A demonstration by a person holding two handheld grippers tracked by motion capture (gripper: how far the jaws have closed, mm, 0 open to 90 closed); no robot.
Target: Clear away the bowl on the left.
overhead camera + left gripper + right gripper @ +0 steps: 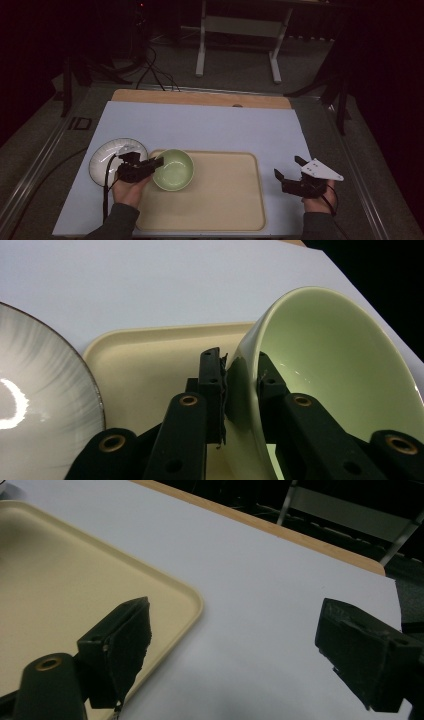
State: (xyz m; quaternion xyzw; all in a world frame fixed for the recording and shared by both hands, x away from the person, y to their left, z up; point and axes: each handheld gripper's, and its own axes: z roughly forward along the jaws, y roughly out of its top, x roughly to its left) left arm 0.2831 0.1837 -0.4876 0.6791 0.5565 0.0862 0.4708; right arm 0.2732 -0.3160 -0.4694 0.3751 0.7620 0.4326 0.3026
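The left claw (156, 163) is clamped on the rim of the green bowl (173, 170): in the left gripper view one jaw presses the outside of the wall and the other jaw sits inside, and the bowl is tilted. The bowl is over the far left corner of the beige tray (220, 200), and the tray lies on the white sheet (200, 125) that covers the bench (200, 97), near its front edge. Whether the bowl touches the tray or hangs a little above it, I cannot tell.

Just beside the bowl, toward the left edge of the bench, a grey plate (107, 155) with a dark rim lies on the white sheet, outside the tray and touching its left edge or nearly so.

The right claw (289, 168) is apart and holds nothing. It is over the white sheet near the right edge of the bench, beside the right edge of the tray and well apart from the bowl.
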